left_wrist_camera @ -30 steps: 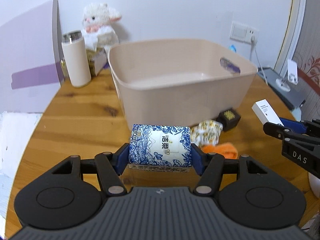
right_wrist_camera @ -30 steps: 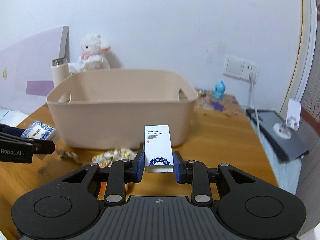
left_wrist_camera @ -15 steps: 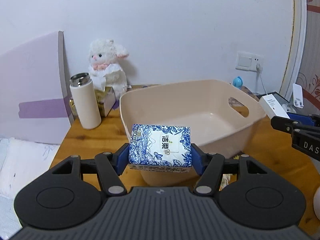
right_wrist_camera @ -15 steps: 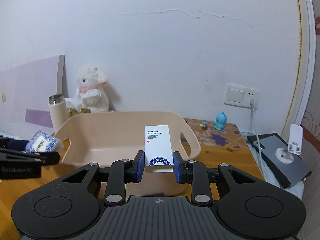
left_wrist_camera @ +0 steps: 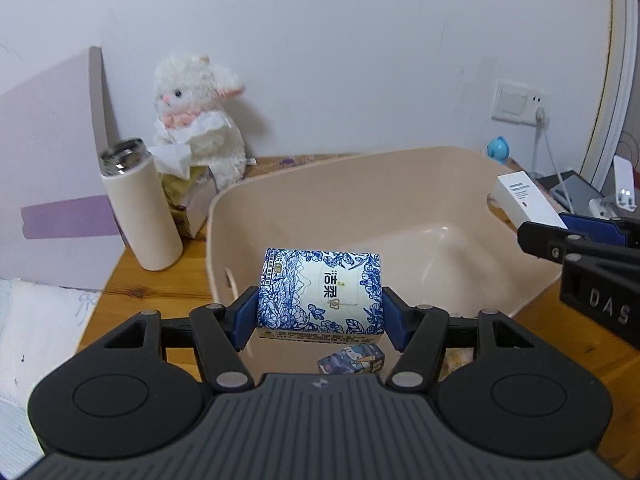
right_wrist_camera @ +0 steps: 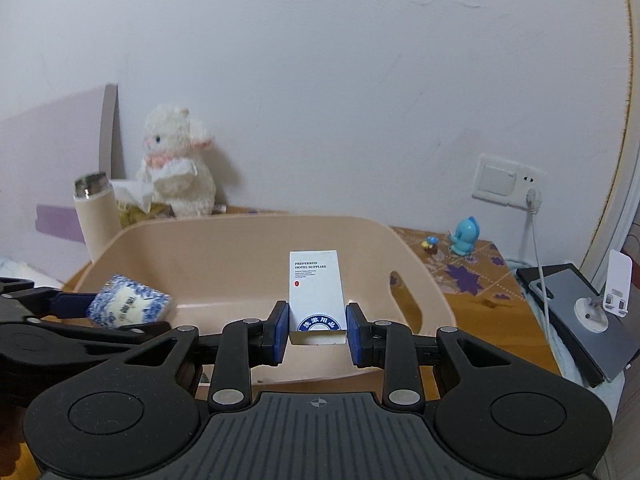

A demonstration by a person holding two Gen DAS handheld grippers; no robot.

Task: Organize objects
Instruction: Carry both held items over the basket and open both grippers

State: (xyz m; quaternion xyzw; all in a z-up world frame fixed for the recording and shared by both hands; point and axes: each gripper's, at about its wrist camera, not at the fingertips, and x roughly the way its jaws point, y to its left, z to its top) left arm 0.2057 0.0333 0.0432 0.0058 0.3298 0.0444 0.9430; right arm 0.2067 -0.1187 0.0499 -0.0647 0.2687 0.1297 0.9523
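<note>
My left gripper is shut on a blue-and-white tissue pack and holds it over the near left rim of the beige plastic tub. My right gripper is shut on a white hotel-supplies box and holds it above the tub's near rim. The box and right gripper show at the right of the left wrist view. The tissue pack shows at the left of the right wrist view. A small blue cartoon box lies below the left gripper.
A white thermos, a plush lamb and a tissue box stand behind the tub on the wooden table. A blue figurine, a wall socket with cable and a tablet with a phone stand are at the right.
Both grippers have risen from table height and moved forward over the tub, each still holding its object. The tub's inside now shows below them.
</note>
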